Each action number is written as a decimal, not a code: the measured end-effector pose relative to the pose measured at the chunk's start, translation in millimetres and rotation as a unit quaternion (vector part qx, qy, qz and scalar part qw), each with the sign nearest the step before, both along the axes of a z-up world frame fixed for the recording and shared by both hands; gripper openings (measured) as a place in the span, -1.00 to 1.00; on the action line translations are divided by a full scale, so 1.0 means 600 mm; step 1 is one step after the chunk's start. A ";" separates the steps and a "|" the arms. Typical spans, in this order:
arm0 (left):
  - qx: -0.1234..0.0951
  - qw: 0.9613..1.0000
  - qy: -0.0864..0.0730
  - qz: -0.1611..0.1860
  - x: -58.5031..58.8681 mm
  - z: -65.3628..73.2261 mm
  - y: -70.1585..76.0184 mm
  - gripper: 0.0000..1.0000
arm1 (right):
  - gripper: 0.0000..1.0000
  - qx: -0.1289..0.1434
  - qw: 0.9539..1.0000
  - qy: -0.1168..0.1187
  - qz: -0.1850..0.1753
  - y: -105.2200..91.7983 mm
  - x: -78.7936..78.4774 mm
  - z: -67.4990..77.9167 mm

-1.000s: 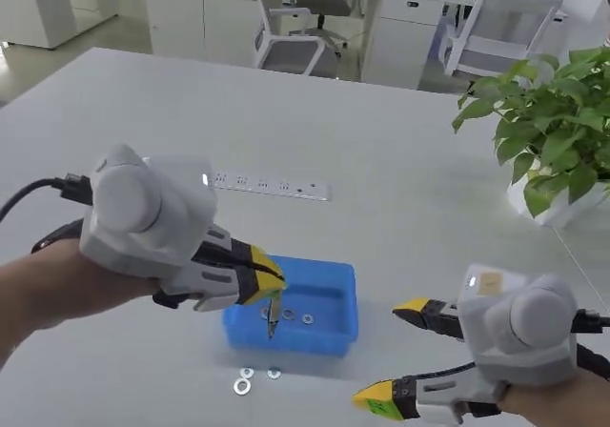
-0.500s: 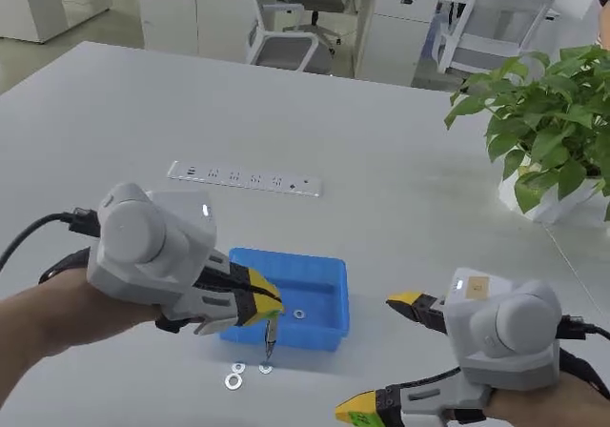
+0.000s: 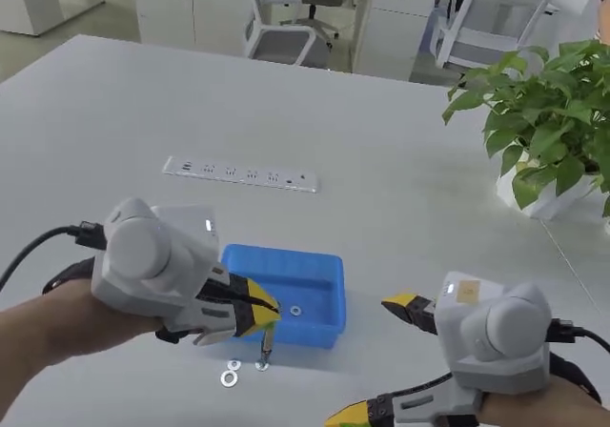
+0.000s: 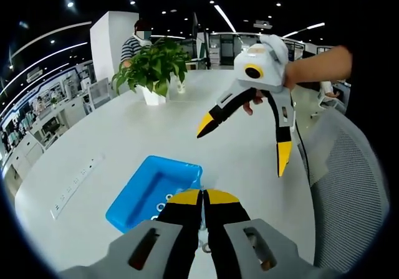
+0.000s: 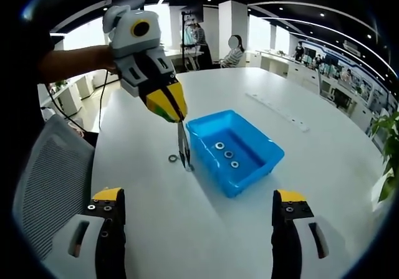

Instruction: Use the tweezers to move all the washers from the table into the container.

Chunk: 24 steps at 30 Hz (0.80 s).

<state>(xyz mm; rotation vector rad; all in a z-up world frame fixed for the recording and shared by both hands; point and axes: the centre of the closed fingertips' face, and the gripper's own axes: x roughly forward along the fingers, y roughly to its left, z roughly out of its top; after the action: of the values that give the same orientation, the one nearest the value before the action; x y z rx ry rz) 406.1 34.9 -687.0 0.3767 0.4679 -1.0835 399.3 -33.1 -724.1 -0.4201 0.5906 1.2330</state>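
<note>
Tweezers (image 3: pixel 264 343) clamped in left gripper (image 3: pixel 267 311) jaws, pointing down beside container (image 3: pixel 281 254); right gripper (image 3: pixel 364 358) jaws wide.

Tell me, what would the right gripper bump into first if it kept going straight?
Probably the blue container, though the tweezers stand close beside that line; depth is unclear.
</note>
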 end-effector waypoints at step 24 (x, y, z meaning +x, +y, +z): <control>-0.013 1.000 0.013 0.001 0.006 -0.015 0.004 -0.90 | 0.86 -0.005 1.000 0.008 0.028 0.014 -0.010 -0.013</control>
<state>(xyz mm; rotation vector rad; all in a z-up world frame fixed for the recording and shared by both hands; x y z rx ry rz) 409.4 37.2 -695.9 0.3390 0.4774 -1.0918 393.3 -24.8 -731.8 -0.4378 0.6019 1.2879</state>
